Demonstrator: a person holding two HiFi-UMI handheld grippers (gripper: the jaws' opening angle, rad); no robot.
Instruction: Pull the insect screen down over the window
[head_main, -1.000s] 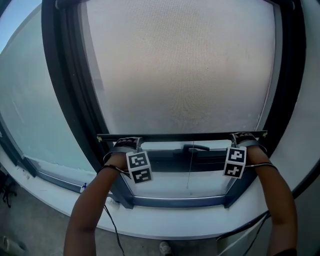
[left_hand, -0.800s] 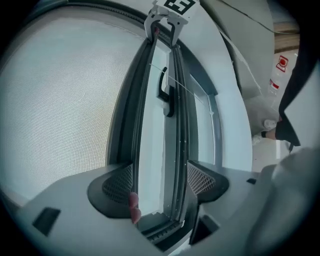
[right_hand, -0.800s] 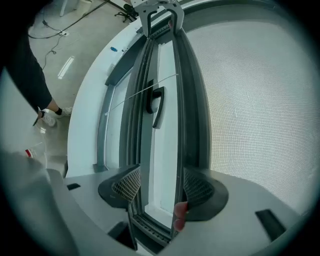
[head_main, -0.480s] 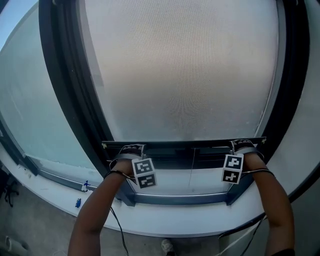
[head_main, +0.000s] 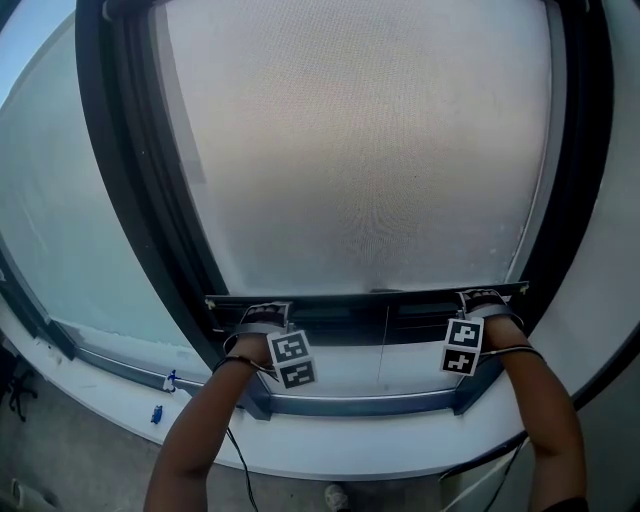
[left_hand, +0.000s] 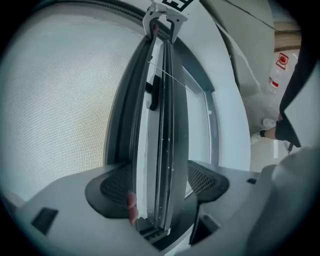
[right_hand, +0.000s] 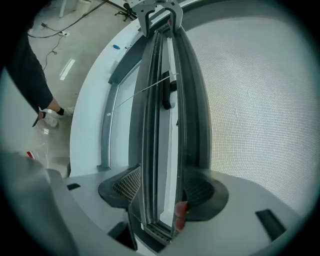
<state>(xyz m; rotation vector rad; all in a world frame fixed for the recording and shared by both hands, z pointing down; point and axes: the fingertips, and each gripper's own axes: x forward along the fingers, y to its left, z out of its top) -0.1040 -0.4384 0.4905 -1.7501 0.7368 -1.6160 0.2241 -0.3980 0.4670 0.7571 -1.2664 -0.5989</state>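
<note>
Mesh of the insect screen (head_main: 370, 150) fills the upper frame. The left gripper (head_main: 262, 312) and right gripper (head_main: 482, 298) each have their fingers clamped on its bottom bar (head_main: 380, 296), one at each end. The bar lies level across the lower middle, just above the window's bottom rail (head_main: 360, 404), so the next pull should be straight down.

Grey insect screen (head_main: 360, 150) covers nearly the whole window (head_main: 340, 362).

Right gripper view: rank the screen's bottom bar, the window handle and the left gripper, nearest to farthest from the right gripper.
1. bottom bar, clamped in the right gripper
2. window handle, about midway along the bar
3. left gripper, at the bar's far end
</note>
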